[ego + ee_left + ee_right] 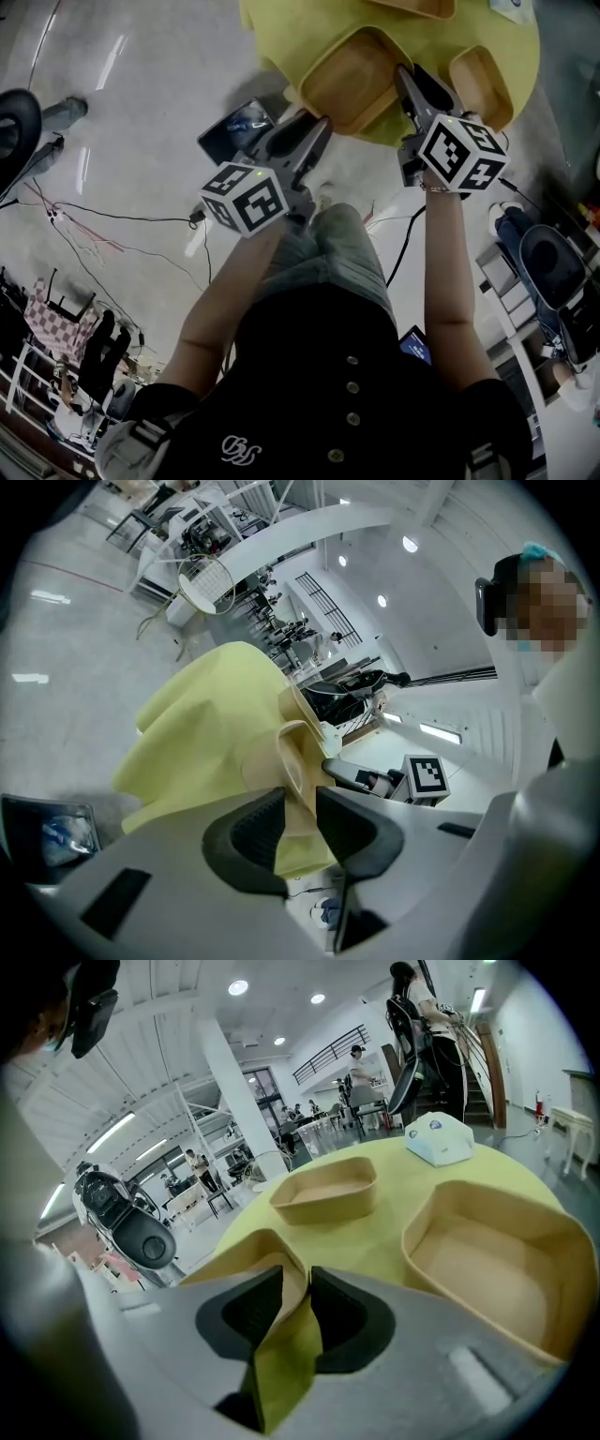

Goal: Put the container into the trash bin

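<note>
Clamped at its left rim by the left hand-held gripper point(300, 797): the container point(347, 84), at the near edge of the yellow-clothed worktop point(272, 33). Pinched at its right wall, together with a fold of cloth point(281, 1363), between the jaws of the right hand-held gripper point(305, 1277).

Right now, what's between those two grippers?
The tan container, in the head view: left gripper and right gripper each clamp one rim.
</note>
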A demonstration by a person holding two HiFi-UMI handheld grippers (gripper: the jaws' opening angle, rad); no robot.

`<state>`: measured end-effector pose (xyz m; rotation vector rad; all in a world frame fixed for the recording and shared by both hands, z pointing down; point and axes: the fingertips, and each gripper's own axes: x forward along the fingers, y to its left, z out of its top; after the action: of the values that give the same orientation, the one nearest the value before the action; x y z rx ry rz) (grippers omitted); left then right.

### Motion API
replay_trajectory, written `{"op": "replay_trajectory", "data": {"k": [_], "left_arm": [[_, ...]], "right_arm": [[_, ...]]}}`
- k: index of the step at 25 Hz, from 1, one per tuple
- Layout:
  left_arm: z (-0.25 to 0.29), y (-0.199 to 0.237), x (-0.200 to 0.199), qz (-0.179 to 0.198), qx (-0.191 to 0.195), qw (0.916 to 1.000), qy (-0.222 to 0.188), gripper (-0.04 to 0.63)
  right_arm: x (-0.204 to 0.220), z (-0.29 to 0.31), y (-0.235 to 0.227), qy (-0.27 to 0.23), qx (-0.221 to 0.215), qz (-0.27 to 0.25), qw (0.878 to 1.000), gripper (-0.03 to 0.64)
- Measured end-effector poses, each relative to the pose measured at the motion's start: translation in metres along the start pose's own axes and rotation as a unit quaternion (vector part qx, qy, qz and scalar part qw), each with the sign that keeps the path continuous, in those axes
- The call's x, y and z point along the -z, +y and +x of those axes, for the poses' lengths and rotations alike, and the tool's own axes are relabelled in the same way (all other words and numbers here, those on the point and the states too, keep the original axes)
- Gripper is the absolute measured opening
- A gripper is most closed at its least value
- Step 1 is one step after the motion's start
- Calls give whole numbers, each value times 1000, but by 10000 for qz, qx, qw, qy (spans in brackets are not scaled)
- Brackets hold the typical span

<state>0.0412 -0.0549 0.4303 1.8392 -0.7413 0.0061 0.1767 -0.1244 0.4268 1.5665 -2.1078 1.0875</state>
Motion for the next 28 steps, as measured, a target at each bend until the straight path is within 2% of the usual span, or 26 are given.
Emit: {"op": "replay_trajectory", "data": {"k": [3, 10, 20, 23, 28], "left_arm": [[0, 1, 1, -5, 17, 10000, 30, 103], [0, 6, -7, -91, 62, 9999, 11, 102], [-17, 4, -18, 58, 7, 9999, -162, 103], [-30, 6, -23, 37, -38, 9994, -338, 103], [-57, 16, -32, 57, -242, 9957, -891, 102]], "right_arm": [[0, -2, -1, -12, 54, -33, 10000, 71], [-2, -4, 4, 43, -34, -124, 9999, 71], [5, -19, 20, 49, -191, -171, 9997, 71], [8, -20, 34, 61, -274, -225, 9994, 71], [15, -16, 62, 175, -582, -443, 9972, 71]]}}
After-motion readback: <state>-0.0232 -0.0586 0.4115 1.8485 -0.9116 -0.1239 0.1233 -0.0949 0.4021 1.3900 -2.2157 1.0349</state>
